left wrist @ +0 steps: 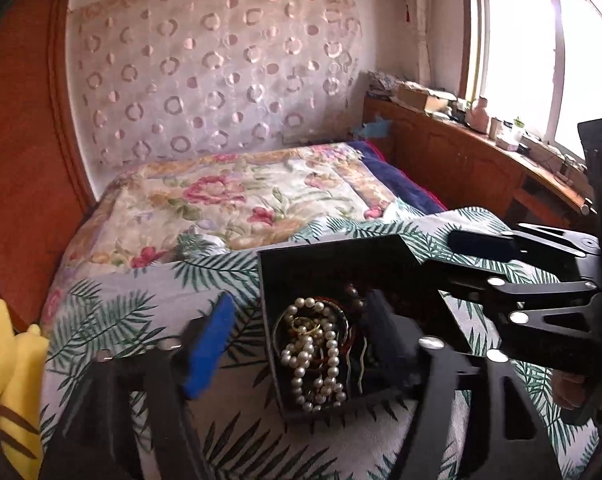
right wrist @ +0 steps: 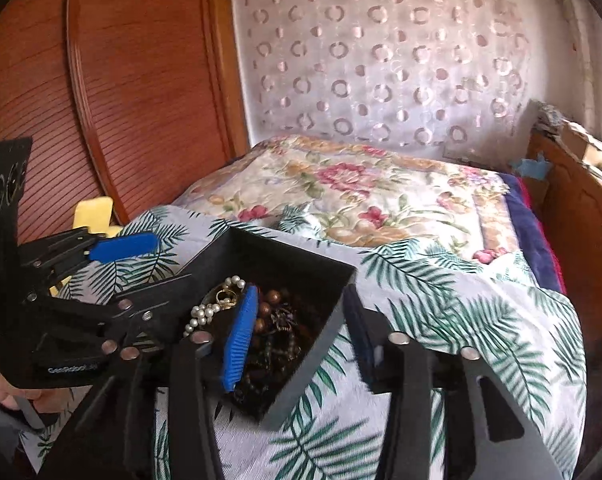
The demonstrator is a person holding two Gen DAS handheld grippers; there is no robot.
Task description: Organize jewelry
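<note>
Bedroom w/ floral quilt bed (left wrist: 237,200), circle-print curtain (left wrist: 213,64), bright window (left wrist: 541,60).

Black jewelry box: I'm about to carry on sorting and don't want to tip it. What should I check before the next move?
1. Black box sits flat on leaf-print cover: ok.
2. Left gripper open, straddling one box wall: ok.
3. Right gripper open, straddling the opposite wall: ok.
4. Pearl necklace and brown beads inside box: ok.
5. Pieces untangled: not ok, heaped together.
</note>
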